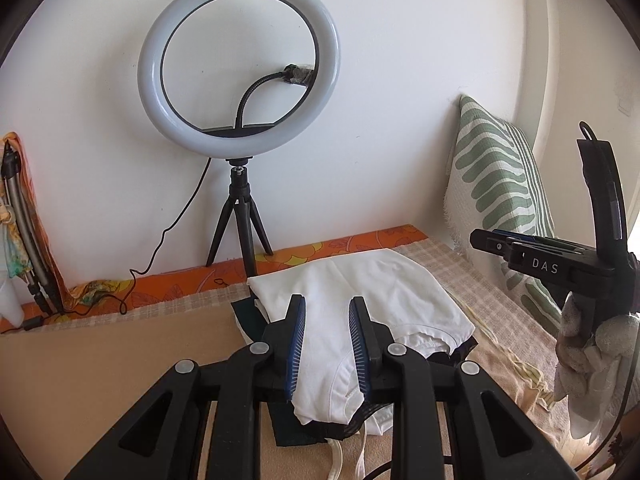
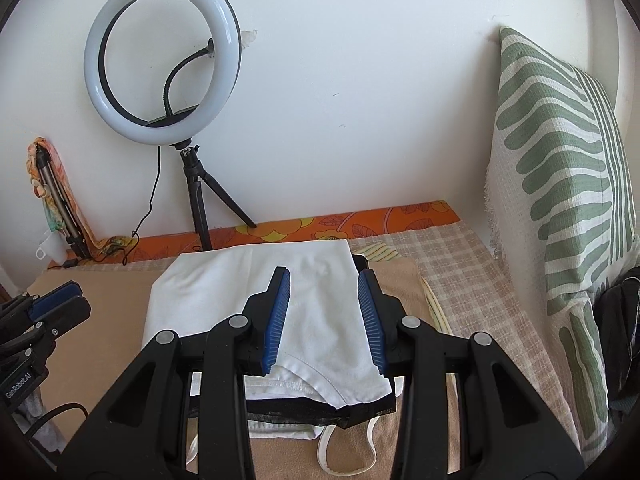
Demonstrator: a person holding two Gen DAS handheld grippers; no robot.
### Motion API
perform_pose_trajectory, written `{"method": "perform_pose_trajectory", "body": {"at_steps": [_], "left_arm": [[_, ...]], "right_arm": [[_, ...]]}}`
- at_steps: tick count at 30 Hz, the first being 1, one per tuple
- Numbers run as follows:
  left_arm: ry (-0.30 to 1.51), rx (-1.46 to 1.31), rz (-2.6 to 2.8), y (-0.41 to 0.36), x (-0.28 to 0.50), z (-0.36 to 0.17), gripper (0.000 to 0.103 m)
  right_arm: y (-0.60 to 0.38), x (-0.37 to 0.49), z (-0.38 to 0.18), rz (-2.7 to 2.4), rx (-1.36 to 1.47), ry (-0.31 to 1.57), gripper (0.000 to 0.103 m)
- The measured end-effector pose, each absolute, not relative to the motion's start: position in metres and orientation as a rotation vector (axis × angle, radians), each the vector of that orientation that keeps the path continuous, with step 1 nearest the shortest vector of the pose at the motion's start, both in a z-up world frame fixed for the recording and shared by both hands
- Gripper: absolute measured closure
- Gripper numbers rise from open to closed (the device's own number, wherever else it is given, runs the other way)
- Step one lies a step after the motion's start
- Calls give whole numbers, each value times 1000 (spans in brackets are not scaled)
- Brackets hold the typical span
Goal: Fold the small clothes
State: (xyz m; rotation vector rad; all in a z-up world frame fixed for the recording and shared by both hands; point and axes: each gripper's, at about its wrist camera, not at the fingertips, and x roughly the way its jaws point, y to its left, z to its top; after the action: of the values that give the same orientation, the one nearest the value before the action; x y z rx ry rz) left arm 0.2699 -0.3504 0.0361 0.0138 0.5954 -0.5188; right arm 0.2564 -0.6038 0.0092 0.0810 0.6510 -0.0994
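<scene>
A folded white garment (image 2: 256, 300) was seen lying at the centre of both frames, on top of a dark garment (image 2: 360, 412) and other white pieces whose straps (image 2: 348, 460) trailed toward the lower edge. The pile rested on a tan cloth (image 2: 100, 320) spread over a checked bed cover (image 2: 460, 280). The left claw (image 1: 326, 344) was held above the white garment with its jaws parted and nothing pinched between them; the right claw (image 2: 324, 320) was likewise parted and empty over the same cloth. A ring light (image 2: 164, 56) on a tripod stood at the upper left, and a green-patterned cushion (image 2: 560, 200) leaned at the right edge. It was judged that the fold could be spoiled from here if a low blue pad were dragged across the top layer, or if a loose strap were snagged and the stack pulled askew
</scene>
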Motion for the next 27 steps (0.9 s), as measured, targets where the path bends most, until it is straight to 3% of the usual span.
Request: {"method": "perform_pose_trajectory", "body": {"at_steps": [14,27], "left_arm": [[579,7,-568,-320,190,63,77],[547,64,-612,-283,112,48,66]], "right_arm": [[-561,164,43,-104,98,592,66],[-515,80,8,-100,140,606,66]]}}
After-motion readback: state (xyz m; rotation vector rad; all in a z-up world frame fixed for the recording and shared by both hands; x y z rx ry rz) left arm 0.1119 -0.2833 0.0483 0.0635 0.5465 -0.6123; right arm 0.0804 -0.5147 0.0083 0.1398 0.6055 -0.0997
